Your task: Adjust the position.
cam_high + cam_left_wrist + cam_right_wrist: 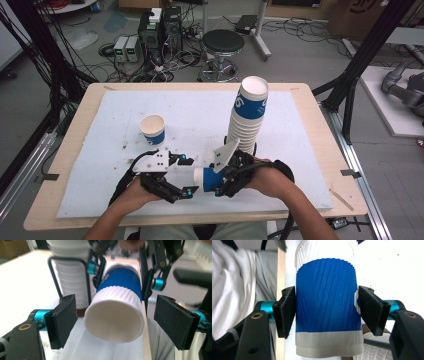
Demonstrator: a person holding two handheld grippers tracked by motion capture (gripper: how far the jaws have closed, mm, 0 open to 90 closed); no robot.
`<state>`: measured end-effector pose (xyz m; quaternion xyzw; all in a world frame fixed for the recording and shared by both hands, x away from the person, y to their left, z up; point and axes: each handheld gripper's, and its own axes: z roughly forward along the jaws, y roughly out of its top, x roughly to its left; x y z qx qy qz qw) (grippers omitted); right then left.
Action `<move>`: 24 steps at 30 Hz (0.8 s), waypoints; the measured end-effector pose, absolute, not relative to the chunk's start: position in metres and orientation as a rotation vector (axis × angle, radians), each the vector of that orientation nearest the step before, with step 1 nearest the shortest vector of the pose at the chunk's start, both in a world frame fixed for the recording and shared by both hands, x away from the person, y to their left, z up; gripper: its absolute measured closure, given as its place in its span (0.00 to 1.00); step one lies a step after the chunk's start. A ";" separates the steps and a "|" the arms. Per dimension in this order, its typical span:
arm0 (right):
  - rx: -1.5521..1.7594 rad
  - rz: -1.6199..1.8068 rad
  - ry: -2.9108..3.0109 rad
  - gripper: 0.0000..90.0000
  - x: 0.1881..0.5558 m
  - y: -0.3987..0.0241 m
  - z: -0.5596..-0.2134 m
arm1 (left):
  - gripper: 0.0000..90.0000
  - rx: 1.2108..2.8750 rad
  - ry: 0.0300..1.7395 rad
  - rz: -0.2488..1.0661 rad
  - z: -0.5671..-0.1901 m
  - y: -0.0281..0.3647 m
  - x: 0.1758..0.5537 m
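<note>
**Cup handoff over the near edge of the table**

From the high view you get the whole layout: a tall stack of cups [248, 116] at the back right of the white mat [190, 115], one loose cup [153, 130] standing upright to the left, and a third blue and white cup [206, 178] lying sideways between the two grippers. So that's one stack, one loose cup, one cup in the air, two grippers.

The left gripper view looks straight at the wide white end of that held cup [116, 315], with the stack in its wire holder [68, 277] behind. The left gripper [116, 322] has its pads [63, 320] spread on either side of the cup, and there's a visible gap on both sides, so no contact.

The right gripper view shows the blue ribbed wall up close. The right gripper [327, 312] is clamped across the cup's [327, 310] blue middle, with both pads [287, 311] against it.
</note>
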<state>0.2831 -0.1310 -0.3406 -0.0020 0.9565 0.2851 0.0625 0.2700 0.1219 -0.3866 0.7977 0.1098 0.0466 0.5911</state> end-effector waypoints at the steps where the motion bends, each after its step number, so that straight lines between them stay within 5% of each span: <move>1: 0.008 0.900 2.882 0.38 0.283 -0.135 -0.342 | 0.20 1.831 0.263 0.106 -0.387 0.125 0.271; 24: 0.252 1.708 2.579 0.37 0.284 -0.181 -0.376 | 0.18 1.610 0.272 0.057 -0.401 0.138 0.274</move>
